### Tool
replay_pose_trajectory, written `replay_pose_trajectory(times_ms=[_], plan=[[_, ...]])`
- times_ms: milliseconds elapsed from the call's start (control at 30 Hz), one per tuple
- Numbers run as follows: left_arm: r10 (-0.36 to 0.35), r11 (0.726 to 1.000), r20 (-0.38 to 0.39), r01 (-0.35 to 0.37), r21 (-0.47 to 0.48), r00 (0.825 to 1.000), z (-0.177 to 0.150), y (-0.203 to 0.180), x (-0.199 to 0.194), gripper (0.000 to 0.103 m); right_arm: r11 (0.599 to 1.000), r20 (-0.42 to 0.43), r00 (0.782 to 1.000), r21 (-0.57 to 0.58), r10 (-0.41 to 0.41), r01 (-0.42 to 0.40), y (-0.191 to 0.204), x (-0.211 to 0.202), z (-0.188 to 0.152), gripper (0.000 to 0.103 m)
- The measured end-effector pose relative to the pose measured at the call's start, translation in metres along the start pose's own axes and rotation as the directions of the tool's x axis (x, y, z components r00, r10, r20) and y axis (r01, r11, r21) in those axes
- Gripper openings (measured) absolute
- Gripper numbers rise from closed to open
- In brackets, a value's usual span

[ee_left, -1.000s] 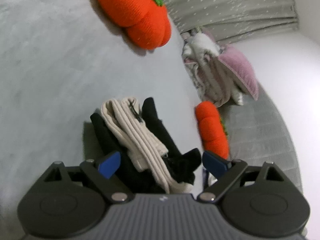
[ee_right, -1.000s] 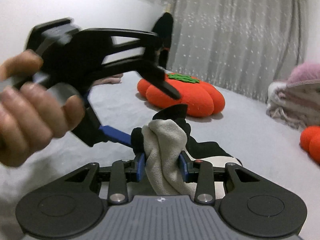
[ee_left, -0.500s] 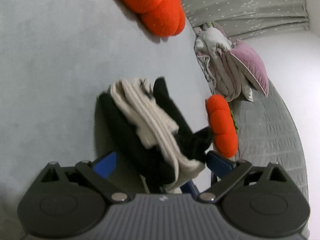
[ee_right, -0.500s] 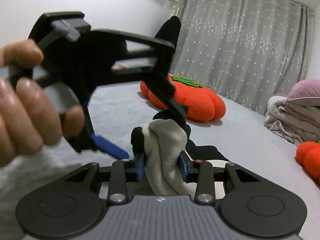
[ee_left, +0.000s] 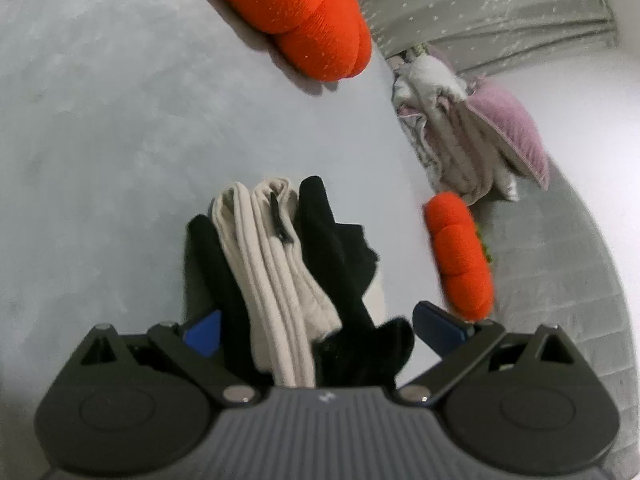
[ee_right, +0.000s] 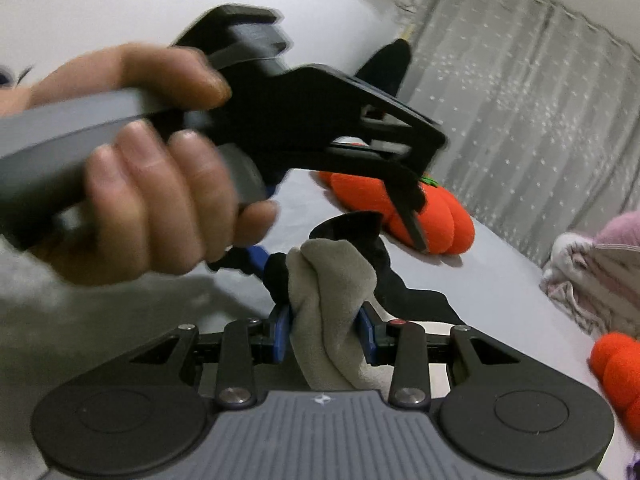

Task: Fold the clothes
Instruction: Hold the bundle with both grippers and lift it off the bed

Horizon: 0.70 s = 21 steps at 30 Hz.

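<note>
Right now the grey bed (ee_left: 104, 128) fills most of what I see, with a big orange pumpkin cushion (ee_left: 296, 20) at its far side by the curtain (ee_right: 520, 112), a heap of pale and pink bedding (ee_left: 472, 136) off to the right, and a smaller orange cushion (ee_left: 460, 256) just in front of that heap. Closer in, the bundle of clothes (ee_left: 288, 264), black cloth wrapped around a cream ribbed piece, hangs or rests over the bed directly ahead of both my tools; whether its far end touches the sheet I cannot tell. Its long axis runs straight away from my left gripper (ee_left: 320, 328), near end tucked under the tool's body, far end pointing toward the big cushion. My left gripper stands wide, its blue pads either side of the bundle and pressing nothing. My right gripper (ee_right: 326, 332) is nearer in the sense that counts: its pads are squeezed against the cream roll at the near end, partly closed around it. My left hand (ee_right: 152, 184) holds its tool above and across the bundle. I judge the next move depends on the left jaws closing along that same axis.
</note>
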<state>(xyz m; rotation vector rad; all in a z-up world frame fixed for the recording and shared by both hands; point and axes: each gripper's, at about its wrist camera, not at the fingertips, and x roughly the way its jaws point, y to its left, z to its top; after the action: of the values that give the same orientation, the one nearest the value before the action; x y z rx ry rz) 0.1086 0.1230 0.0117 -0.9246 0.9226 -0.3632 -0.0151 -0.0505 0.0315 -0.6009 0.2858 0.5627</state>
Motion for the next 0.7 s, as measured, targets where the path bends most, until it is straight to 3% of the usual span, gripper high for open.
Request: replay_pose_trajectory(times_ms=[67, 133, 167, 300, 400, 567, 700], plan=[[0.049, 0.998, 0.005, -0.049, 0.039, 0.999, -0.001, -0.004, 0.002, 0.092, 0.999, 0.000, 1.000, -0.039, -0.002, 0.002, 0.006, 0.001, -0.002, 0.035], [0.105, 0.991, 0.014, -0.106, 0.086, 0.994, -0.003, -0.008, 0.003, 0.079, 0.999, 0.002, 1.000, -0.051, -0.004, 0.004, 0.008, 0.001, -0.005, 0.035], [0.128, 0.986, 0.018, -0.129, 0.106, 0.992, -0.004, -0.010, 0.004, 0.067, 0.999, 0.005, 1.000, -0.051, -0.005, 0.005, 0.007, 0.001, -0.006, 0.035], [0.174, 0.973, 0.023, -0.175, 0.151, 0.985, -0.009, -0.014, 0.007, 0.058, 0.998, 0.014, 1.000, -0.064, -0.006, 0.007, 0.009, 0.001, -0.010, 0.035], [0.190, 0.973, 0.017, -0.191, 0.127, 0.982, -0.009, -0.007, 0.004, 0.048, 0.996, 0.013, 1.000, -0.084, -0.008, 0.009, 0.014, 0.003, -0.014, 0.035], [0.260, 0.944, 0.033, -0.261, 0.202, 0.965, -0.016, -0.015, 0.006, 0.042, 0.993, -0.019, 1.000, -0.115, -0.014, 0.012, 0.025, 0.008, -0.016, 0.037], [0.268, 0.943, 0.023, -0.267, 0.198, 0.963, -0.015, -0.012, 0.004, 0.041, 0.994, -0.041, 0.999, -0.106, 0.009, -0.014, 0.022, 0.004, -0.017, 0.040]])
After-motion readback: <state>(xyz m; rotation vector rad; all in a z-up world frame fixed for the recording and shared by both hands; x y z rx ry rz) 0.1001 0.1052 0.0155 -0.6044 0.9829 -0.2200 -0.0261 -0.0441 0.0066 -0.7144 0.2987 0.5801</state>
